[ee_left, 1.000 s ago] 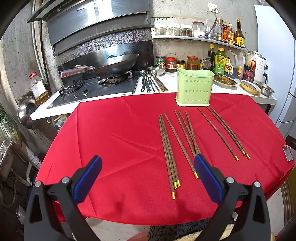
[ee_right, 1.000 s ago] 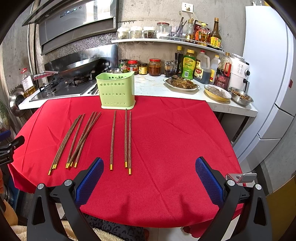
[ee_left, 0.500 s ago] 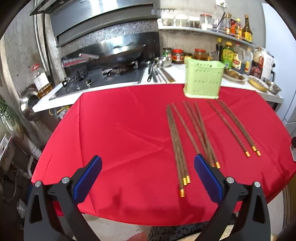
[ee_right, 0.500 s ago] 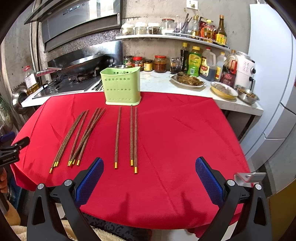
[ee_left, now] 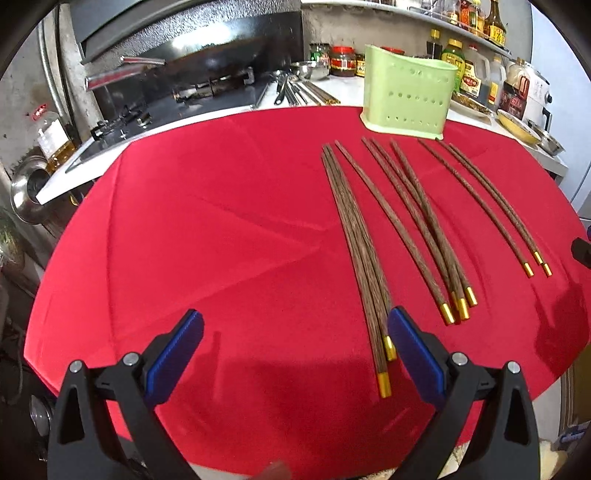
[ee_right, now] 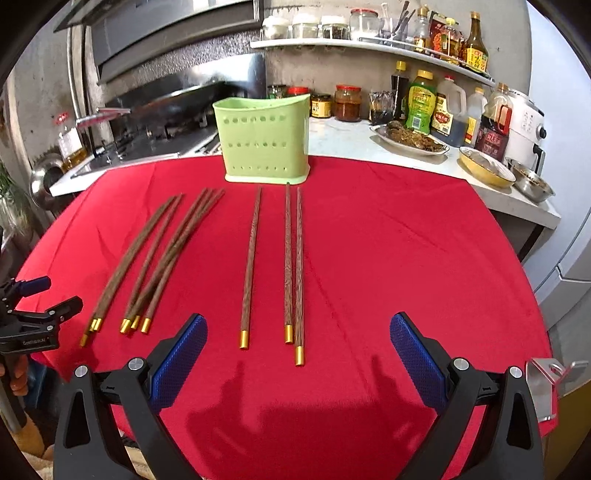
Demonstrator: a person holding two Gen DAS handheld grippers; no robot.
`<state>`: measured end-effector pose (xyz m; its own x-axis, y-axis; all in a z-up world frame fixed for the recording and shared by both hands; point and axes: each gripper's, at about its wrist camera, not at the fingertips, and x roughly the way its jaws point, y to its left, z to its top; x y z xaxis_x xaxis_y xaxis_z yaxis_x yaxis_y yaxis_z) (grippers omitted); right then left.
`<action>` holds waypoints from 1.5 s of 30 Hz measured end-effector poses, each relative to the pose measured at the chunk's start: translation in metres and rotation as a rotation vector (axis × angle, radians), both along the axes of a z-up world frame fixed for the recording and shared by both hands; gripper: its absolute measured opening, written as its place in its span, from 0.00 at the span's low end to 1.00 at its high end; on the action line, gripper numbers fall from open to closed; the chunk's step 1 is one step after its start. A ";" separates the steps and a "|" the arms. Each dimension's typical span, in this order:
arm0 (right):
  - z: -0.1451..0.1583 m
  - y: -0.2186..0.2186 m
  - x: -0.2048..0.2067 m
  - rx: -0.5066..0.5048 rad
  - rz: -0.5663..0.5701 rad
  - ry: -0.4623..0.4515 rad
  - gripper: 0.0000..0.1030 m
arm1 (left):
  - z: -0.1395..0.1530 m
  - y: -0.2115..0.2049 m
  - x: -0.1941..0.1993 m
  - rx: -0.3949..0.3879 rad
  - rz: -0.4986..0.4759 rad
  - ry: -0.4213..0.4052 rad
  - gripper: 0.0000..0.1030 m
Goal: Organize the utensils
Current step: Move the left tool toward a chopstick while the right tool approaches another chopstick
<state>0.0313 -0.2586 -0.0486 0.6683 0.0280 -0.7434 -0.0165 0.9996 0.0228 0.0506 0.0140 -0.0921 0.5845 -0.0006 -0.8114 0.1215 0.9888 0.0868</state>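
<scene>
Several brown wooden chopsticks with gold tips lie in loose groups on the red tablecloth. A light green perforated utensil holder stands upright at the far edge of the cloth. My left gripper is open and empty, low over the cloth; its right finger is beside the gold ends of the leftmost bundle. My right gripper is open and empty, just behind the gold ends of three chopsticks. The left gripper also shows in the right wrist view.
Behind the table is a stove with a wok, metal utensils on the white counter, jars and sauce bottles, plates of food and a white appliance. A shelf of jars hangs above.
Both grippers have moved forward and lower toward the table, so the chopsticks look nearer. Both stay open. The chopsticks and the holder have not moved.
</scene>
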 end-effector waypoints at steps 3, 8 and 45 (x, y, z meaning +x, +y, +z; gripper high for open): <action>-0.002 -0.001 0.007 0.015 -0.001 0.002 0.94 | -0.005 -0.001 0.011 0.024 0.020 0.010 0.94; -0.003 0.000 0.014 0.011 0.011 0.005 0.94 | -0.009 -0.004 0.019 0.045 0.019 0.028 0.93; -0.034 -0.018 0.025 0.012 -0.009 0.069 0.48 | -0.021 0.005 0.016 -0.042 0.038 0.091 0.95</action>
<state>0.0564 -0.2763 -0.0828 0.6158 0.0313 -0.7873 -0.0053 0.9994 0.0356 0.0667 0.0190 -0.1128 0.5085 -0.0151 -0.8609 0.0891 0.9954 0.0352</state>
